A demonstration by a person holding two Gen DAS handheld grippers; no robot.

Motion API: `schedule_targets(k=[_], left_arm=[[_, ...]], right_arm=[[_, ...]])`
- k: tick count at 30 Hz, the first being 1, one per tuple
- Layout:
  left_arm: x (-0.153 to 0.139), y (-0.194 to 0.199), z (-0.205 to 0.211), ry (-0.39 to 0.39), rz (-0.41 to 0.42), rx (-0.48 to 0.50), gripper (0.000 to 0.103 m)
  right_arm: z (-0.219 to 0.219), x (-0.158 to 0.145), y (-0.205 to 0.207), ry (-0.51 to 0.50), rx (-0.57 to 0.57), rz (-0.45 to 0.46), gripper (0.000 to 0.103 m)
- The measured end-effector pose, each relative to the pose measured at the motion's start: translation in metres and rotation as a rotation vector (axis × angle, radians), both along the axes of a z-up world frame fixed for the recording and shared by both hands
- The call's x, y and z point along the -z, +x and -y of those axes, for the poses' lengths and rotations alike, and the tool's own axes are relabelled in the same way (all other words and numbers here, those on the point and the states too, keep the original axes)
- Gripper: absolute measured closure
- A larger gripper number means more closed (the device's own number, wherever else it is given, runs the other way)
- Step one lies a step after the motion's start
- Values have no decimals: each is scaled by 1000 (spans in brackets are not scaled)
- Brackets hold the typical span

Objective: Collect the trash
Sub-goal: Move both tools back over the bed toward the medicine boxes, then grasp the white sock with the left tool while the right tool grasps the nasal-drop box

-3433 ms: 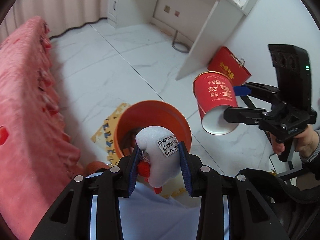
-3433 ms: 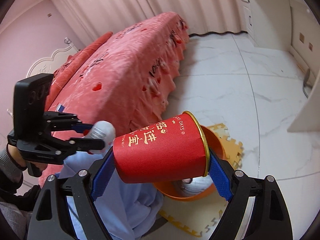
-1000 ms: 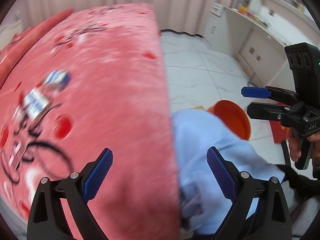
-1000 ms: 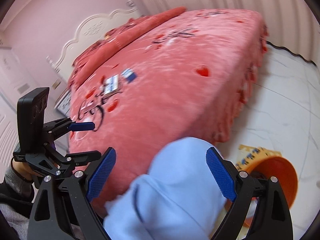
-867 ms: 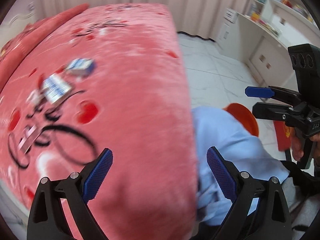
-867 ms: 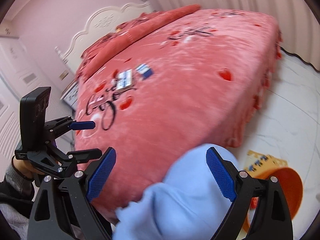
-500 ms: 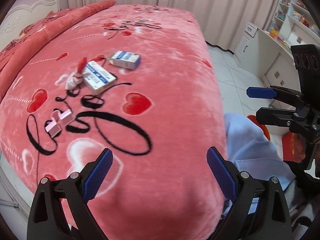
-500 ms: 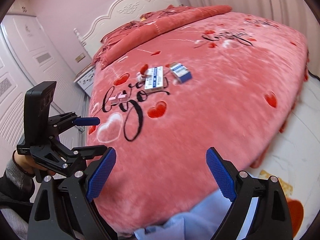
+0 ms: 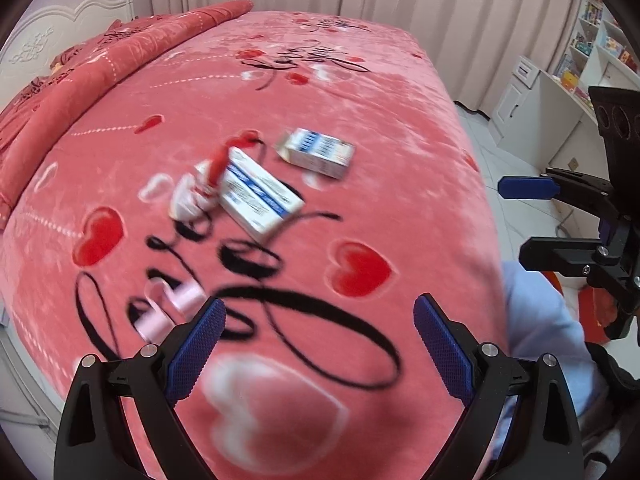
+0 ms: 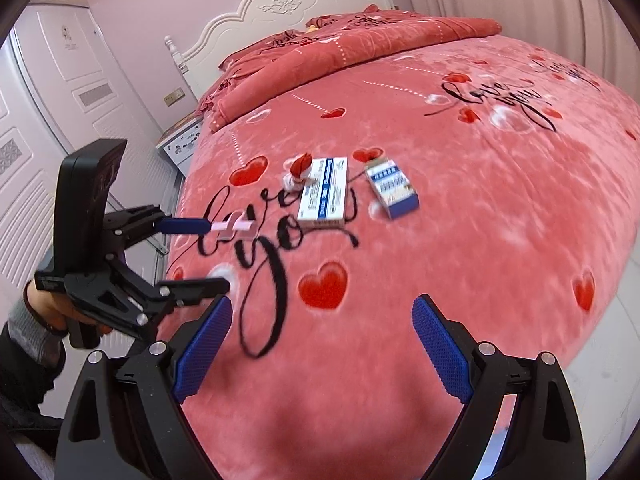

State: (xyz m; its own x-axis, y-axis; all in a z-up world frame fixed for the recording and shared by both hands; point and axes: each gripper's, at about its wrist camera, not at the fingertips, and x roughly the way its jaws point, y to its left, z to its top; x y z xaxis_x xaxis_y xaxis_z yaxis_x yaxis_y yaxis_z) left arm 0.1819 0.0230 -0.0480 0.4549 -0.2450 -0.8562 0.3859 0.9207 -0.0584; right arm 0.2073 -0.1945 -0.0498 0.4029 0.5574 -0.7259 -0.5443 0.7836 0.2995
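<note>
On bedspread (image 10: 460, 240): "Love you" script, 2 boxes (image 10: 324, 194).

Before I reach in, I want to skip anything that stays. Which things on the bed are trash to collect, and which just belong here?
Trash to collect:
- larger white-and-blue box
- smaller blue-striped box
- crumpled white-and-red wrapper
- pink scrap

Belongs here:
- heart-print bedspread
- folded red quilt
- white headboard
- nightstand

Both hand-held grippers, left and right, are open and empty.

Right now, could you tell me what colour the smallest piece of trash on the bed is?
Pale pink: the small packet shows best in the right wrist view.
</note>
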Motion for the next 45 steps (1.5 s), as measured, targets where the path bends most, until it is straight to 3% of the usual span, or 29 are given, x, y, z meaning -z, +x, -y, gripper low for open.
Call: schedule_targets(k=[4, 9, 21, 26, 29, 31, 35, 38, 45], left_arm=[[1, 34, -21, 40, 3, 1, 9], [6, 73, -43, 29, -15, 28, 9], [45, 144, -59, 76, -49, 212, 9], [62, 158, -58, 42, -83, 322, 26], [70, 165, -61, -37, -134, 330, 42], [70, 162, -61, -49, -148, 333, 64], [66, 148, -65, -19, -161, 286, 69], [53, 136, -69, -46, -169, 265, 69], [40, 107, -41, -59, -177, 343, 69]], right_arm=[[-12, 6, 27, -5, -6, -4, 13], [-27, 18, 57, -7, -8, -22, 13], [-48, 44, 101, -34, 3, -49, 13], [-48, 55, 110, -47, 18, -68, 13], [-48, 60, 113, -47, 25, -73, 13], [-49, 61, 115, -48, 26, -74, 13], [-51, 60, 116, -58, 7, -56, 13], [-50, 57, 118, -79, 5, -31, 13], [-46, 56, 132, -132, -6, 28, 13]])
